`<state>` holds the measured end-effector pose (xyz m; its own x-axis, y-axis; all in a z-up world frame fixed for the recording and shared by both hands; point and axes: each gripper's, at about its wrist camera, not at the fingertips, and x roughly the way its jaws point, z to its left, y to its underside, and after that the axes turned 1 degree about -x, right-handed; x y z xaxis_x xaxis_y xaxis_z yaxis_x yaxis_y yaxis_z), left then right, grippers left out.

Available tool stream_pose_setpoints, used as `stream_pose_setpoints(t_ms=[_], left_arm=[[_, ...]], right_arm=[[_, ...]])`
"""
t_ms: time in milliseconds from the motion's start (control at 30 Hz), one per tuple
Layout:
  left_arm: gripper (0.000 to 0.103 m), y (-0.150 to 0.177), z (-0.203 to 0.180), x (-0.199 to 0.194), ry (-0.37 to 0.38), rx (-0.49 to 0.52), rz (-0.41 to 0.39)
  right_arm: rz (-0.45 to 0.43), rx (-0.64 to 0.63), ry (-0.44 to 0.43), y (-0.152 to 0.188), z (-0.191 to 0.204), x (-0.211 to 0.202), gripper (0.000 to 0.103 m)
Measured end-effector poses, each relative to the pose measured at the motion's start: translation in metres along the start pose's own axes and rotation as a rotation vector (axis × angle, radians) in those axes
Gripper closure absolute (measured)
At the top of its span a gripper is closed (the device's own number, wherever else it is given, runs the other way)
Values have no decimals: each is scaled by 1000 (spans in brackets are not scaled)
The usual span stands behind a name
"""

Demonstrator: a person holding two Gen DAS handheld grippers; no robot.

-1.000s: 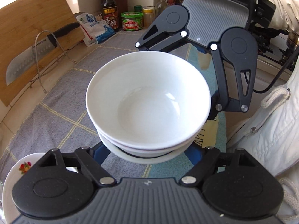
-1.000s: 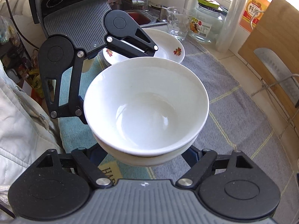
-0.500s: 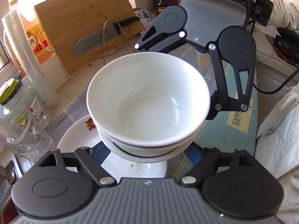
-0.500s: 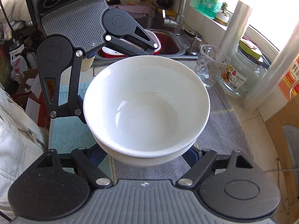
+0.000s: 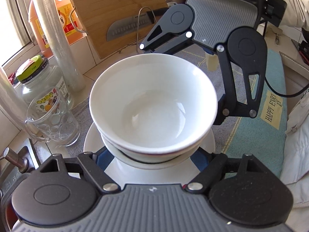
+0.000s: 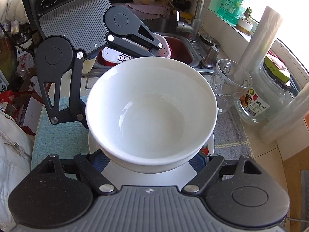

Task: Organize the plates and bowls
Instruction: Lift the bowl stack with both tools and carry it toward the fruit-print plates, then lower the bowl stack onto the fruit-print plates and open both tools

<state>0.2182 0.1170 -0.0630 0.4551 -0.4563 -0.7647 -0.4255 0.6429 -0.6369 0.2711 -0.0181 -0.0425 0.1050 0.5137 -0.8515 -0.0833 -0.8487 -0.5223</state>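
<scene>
1. Stacked white bowls (image 5: pixel 153 112) are seen at the centre of the left wrist view, held from opposite sides between both grippers, directly above a white plate (image 5: pixel 90 141).
2. The left gripper (image 5: pixel 152 154) is closed against the near side of the stacked white bowls; blue finger pads (image 5: pixel 102 157) are pressed to the lower bowl.
3. The right gripper (image 5: pixel 183 58) is noted at the far side of the stack, its fingertips hidden behind the rim.
4. Left of the stack, a glass mug (image 5: pixel 52 119) and a glass jar (image 5: pixel 42 83) are recorded; a cutting board (image 5: pixel 115 13) with a knife (image 5: pixel 131 27) leans beyond.
5. In the right wrist view, the stacked white bowls (image 6: pixel 151 110) are again central, over the white plate (image 6: pixel 92 145).
6. The right gripper (image 6: pixel 150 160) is clamped on the stack's near side; the left gripper (image 6: pixel 115 77) is opposite.
7. Right of the stack stand the glass mug (image 6: pixel 229 87) and glass jar (image 6: pixel 264 94); a sink (image 6: pixel 181 48) lies beyond.
</scene>
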Motion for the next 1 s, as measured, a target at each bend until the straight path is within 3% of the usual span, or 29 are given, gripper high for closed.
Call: stream_pose_setpoints(t_ms=[767, 1000], left_arm=[[19, 14, 8, 13, 10, -50, -3], [17, 16, 4, 12, -14, -72, -14]], right_arm=[[27, 42, -16, 1, -8, 13, 15], [20, 62, -16, -1, -7, 13, 3]])
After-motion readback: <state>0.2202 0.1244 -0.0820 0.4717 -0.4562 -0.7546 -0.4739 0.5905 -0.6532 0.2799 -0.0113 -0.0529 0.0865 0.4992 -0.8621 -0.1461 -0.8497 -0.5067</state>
